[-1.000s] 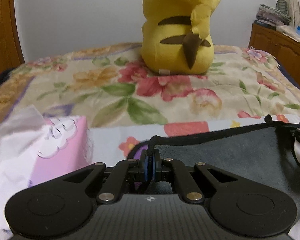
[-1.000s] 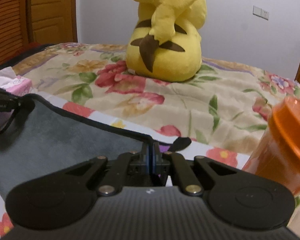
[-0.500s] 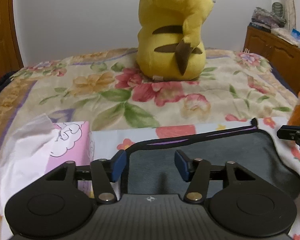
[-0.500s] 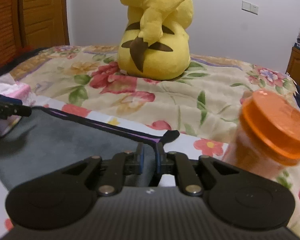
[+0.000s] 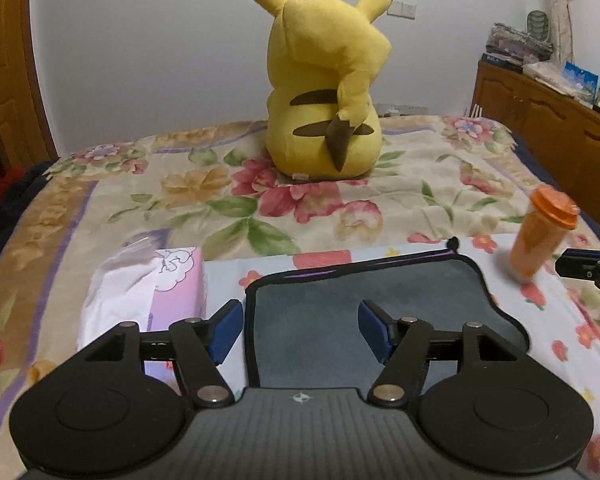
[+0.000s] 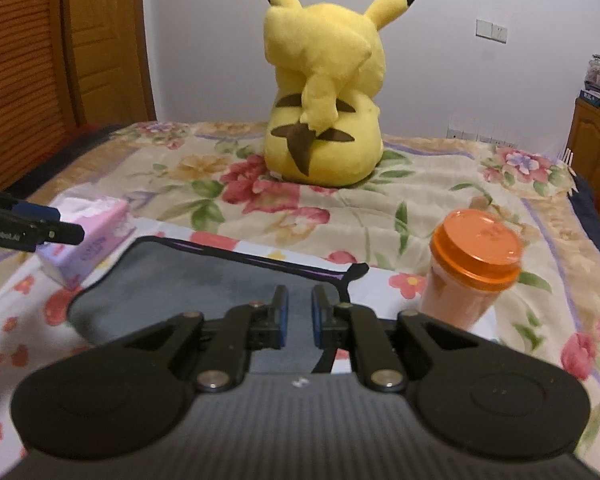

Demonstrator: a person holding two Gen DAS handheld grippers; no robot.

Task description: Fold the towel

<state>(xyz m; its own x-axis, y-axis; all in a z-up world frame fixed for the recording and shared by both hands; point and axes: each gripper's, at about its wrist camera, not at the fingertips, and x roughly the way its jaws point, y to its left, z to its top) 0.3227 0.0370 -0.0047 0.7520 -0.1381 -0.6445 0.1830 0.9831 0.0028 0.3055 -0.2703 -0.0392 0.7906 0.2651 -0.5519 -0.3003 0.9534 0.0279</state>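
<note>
A dark grey towel (image 5: 364, 300) with a black and purple edge lies folded and flat on a white floral cloth on the bed; it also shows in the right wrist view (image 6: 204, 284). My left gripper (image 5: 300, 326) is open and empty above the towel's near left part. My right gripper (image 6: 298, 312) is open by a small gap and empty above the towel's near right part. A black loop (image 6: 356, 270) sticks out at the towel's far right corner.
A pink tissue box (image 5: 172, 292) stands left of the towel. An orange lidded cup (image 6: 468, 272) stands right of it. A yellow Pikachu plush (image 5: 324, 92) sits further back on the floral bedspread (image 5: 204, 200). Wooden cabinets (image 5: 548, 116) line the right wall.
Both grippers were shut on the towel's edge and have let go. The towel now lies flat, and both grippers have drawn back and up.
</note>
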